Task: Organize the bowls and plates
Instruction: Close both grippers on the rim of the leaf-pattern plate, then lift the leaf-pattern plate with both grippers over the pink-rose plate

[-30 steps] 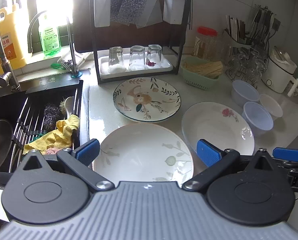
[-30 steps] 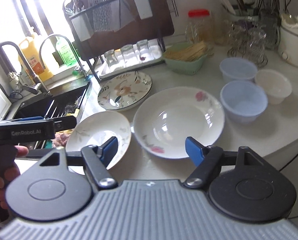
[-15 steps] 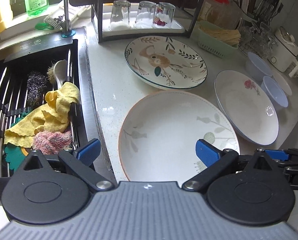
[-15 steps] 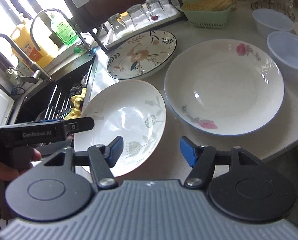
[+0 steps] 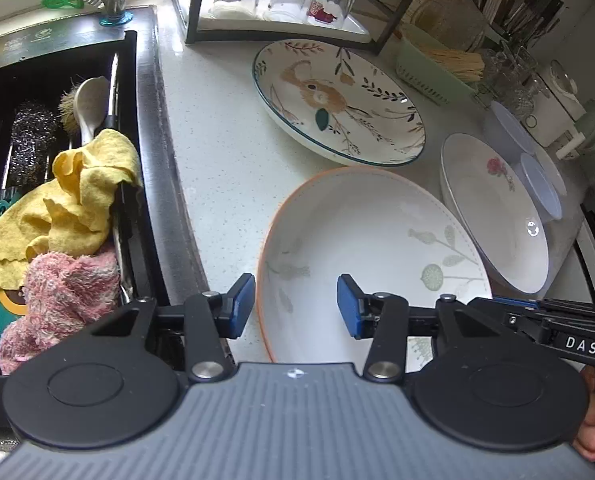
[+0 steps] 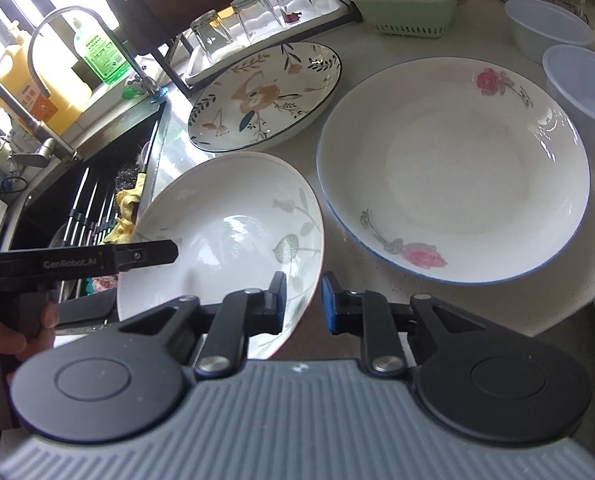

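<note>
The white plate with pale green leaf sprigs (image 6: 225, 224) lies nearest the counter's front edge, beside the sink (image 5: 57, 92), and both tools are at its rim. The right gripper (image 6: 304, 300) has just closed, and its jaws now clamp the plate's near right rim. The left gripper (image 5: 295, 306) has also been closing; its jaws straddle the near left rim, but a gap shows on each side, so it grips nothing yet. Beyond lie the rabbit-patterned plate (image 5: 337, 100), just behind, and the rose-patterned plate (image 6: 453, 168) to the right, each flat and separate on the counter (image 5: 217, 152). Three small plastic bowls (image 6: 577, 80) stand apart further right. Nothing looks stacked yet, so the organizing seems barely begun: this first plate is only being taken up, with all plates and bowls left to gather.
</note>
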Tool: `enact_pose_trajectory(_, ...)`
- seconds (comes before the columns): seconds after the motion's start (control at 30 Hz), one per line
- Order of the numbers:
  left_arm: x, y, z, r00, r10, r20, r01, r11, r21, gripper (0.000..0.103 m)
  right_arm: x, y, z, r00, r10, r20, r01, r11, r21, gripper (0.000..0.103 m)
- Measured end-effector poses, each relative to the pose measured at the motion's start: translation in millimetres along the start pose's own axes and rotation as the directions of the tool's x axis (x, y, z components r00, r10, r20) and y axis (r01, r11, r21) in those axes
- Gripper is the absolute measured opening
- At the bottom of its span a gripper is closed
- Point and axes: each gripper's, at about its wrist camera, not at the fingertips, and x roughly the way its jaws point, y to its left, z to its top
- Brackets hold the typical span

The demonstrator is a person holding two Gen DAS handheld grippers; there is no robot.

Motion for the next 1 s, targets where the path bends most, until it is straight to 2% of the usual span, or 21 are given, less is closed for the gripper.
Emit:
enact_pose_trajectory(0.13,2.2,-1.9,-0.2,1.0,-0.013,-0.009,0.013,1.0,0.021,0.052,2.0,-5.5,0.2,1.0,0.024,0.017,-0.025,0.999,0.031,0.022)
enact_pose_trajectory(0.27,1.1,9.1,2.6,0.998,-0.063,-0.016,0.062,0.996,-0.059,0.052,2.1,-11.2,2.1,0.998,0.058,0.01,-0.058,0.996,0.064,0.022)
enact_pose_trajectory(0.4,-2.3,10.1,2.0,0.998,-0.057,-0.006,0.056,0.996,-0.063,0.052,0.0,-7.2,3.8,0.997,0.077,-0.011,-0.077,0.997,0.029,0.022)
enact_pose_trajectory(0.53,-9.2,14.6,2.0,0.995,-0.102,-0.013,0.1,0.991,-0.09,0.052,-2.7,-6.9,7.3,0.997,0.08,-0.018,-0.08,0.997,0.017,0.022)
enact_pose_trajectory(0.77,-20.8,15.6,10.0,0.991,-0.133,0.007,0.133,0.985,-0.113,0.052,-5.0,-7.1,14.3,0.993,0.106,-0.042,-0.106,0.994,0.0,0.022)
enact_pose_trajectory(1.0,-33.3,11.3,26.9,0.987,-0.157,0.021,0.158,0.981,-0.115,0.052,-17.3,-10.8,27.0,0.988,0.156,-0.013,-0.156,0.988,0.002,0.022)
